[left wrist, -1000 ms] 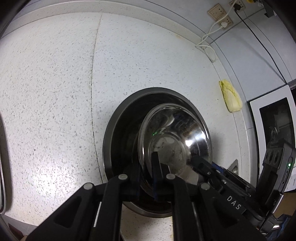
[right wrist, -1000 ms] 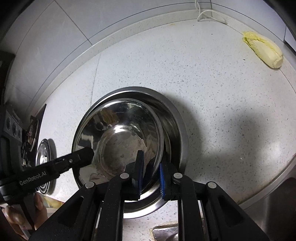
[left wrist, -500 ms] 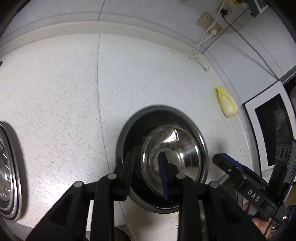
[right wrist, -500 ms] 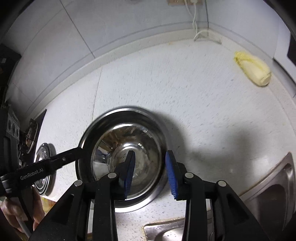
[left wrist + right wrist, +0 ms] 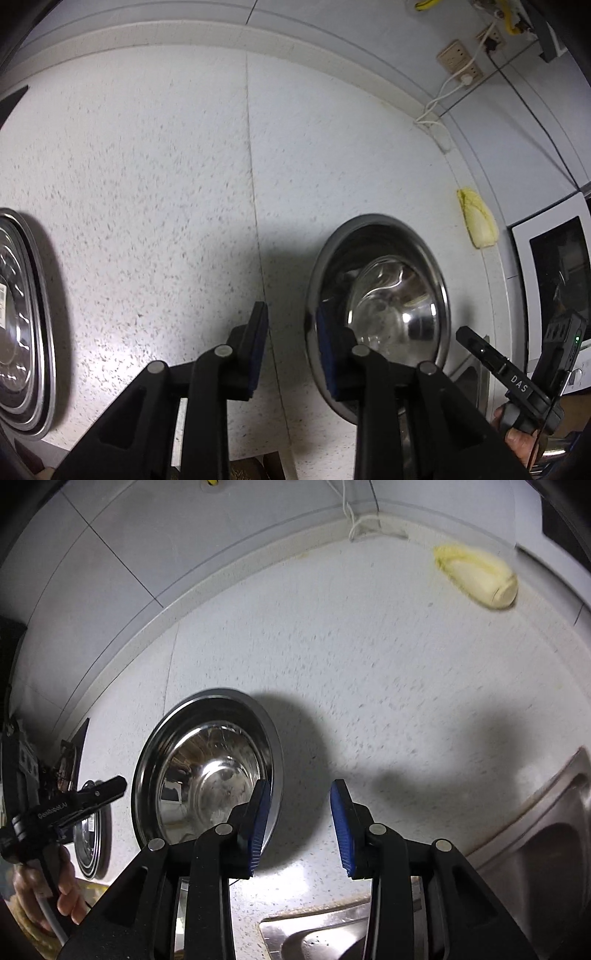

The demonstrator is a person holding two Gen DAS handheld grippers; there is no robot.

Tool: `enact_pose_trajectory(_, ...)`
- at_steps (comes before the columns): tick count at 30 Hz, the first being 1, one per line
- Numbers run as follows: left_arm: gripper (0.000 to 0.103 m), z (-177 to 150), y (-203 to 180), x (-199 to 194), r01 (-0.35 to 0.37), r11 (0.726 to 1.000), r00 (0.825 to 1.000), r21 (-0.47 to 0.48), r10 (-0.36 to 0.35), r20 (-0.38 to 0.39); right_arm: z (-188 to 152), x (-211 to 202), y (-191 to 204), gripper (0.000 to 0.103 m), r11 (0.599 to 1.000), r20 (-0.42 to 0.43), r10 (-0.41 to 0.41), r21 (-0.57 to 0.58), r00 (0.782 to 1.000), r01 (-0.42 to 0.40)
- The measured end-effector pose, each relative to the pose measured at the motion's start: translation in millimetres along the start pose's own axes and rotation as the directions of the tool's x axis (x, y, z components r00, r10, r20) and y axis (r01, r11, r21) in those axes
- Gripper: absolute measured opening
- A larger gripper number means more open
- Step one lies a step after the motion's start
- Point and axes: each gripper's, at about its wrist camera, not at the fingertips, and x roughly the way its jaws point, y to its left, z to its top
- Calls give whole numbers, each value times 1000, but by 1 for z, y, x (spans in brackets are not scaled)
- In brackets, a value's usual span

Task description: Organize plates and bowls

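Observation:
A small shiny steel bowl (image 5: 391,314) rests inside a larger steel bowl (image 5: 373,236) on the speckled white counter. My left gripper (image 5: 291,332) hovers just left of the pair, open, with only bare counter between its blue pads. In the right wrist view the small bowl (image 5: 214,775) and the large bowl (image 5: 221,698) lie to the left of my right gripper (image 5: 299,812), which is open and holds nothing. Each gripper appears in the other's view, the right gripper (image 5: 498,365) and the left gripper (image 5: 74,805), both held by a hand.
A stack of steel plates (image 5: 22,321) lies at the counter's left; the same plates (image 5: 92,845) show behind the left gripper. A cabbage (image 5: 480,579) sits near the back wall. A steel sink (image 5: 535,849) is at the lower right, a white oven (image 5: 554,277) at far right.
Both grippers were shut on the small bowl's rim, then opened and drew back from it. The left has slid left, the right has slid right. The small bowl now sits in the large one.

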Motion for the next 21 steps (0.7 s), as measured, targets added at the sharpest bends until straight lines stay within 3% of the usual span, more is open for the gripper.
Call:
enact_pose_trajectory(6,26,-1,-5,12,8,1000,1000,4,-8,-10,0,15,5,29,1000,-21,12,-4,1000,-12)
enact_pose_trajectory(11,26,-4,-3,30,42,999,997,-35,-44,-65,0,24,8,20,1000,-29,28,-6,999,-29)
enact_pose_trajectory(17,11,-5,4,51,125,988,984,-86,-135,-118,2,27,9,13,999,-29,53,-7,998,-53)
enact_pose_trajectory(21,10,-3,5,52,140,987,982,-83,-149,-119,2,28,14,10,999,-30,44,-24,999,-45)
